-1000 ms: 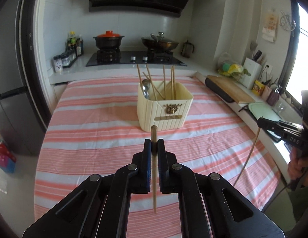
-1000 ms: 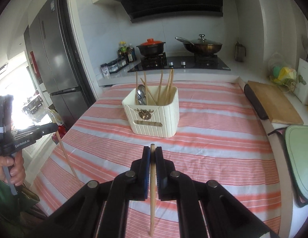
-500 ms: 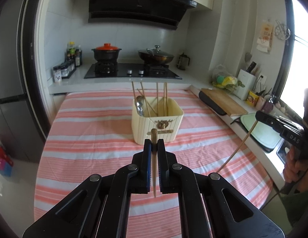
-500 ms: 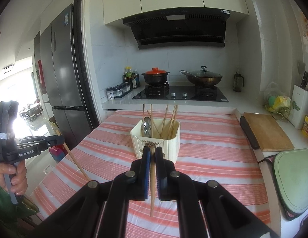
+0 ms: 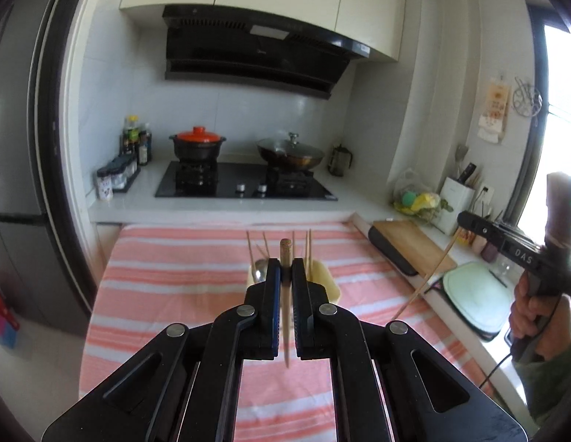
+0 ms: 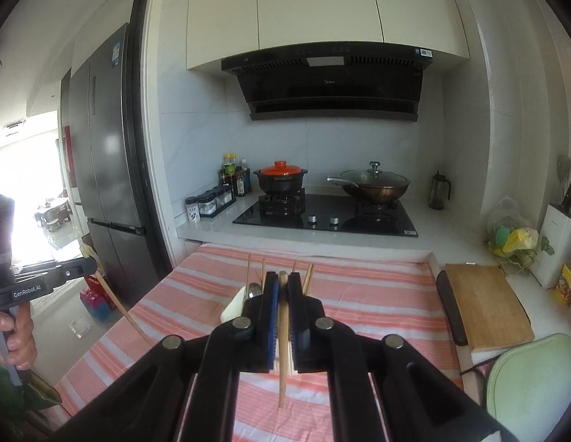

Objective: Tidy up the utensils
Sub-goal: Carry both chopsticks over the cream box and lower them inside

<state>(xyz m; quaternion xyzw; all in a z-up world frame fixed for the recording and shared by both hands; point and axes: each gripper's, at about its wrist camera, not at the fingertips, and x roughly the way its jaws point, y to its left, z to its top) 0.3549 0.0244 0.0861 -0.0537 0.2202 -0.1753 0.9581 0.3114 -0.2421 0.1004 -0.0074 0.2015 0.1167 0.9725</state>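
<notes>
My left gripper (image 5: 286,269) is shut on a wooden chopstick (image 5: 286,316) that hangs tip down between the jaws. My right gripper (image 6: 282,283) is shut on a second wooden chopstick (image 6: 282,350), also tip down. Both are held above the striped table, in front of the cream utensil holder (image 5: 327,283), also in the right wrist view (image 6: 233,307). The holder stands mid-table, mostly hidden behind the jaws, with several chopsticks and a metal spoon (image 5: 259,270) standing in it. The right gripper shows at the right edge of the left wrist view (image 5: 465,219). The left gripper shows at the left edge of the right wrist view (image 6: 88,263).
A table with a pink and white striped cloth (image 5: 175,276) fills the foreground. Behind it is a counter with a hob, a red-lidded pot (image 5: 197,144) and a lidded wok (image 5: 291,151). A wooden cutting board (image 6: 484,305) and a green tray (image 6: 532,386) lie to the right. A fridge (image 6: 108,165) stands left.
Both grippers have risen and tilted up while holding their chopsticks. The utensil holder has dropped lower in both views and is now largely hidden behind the jaws.
</notes>
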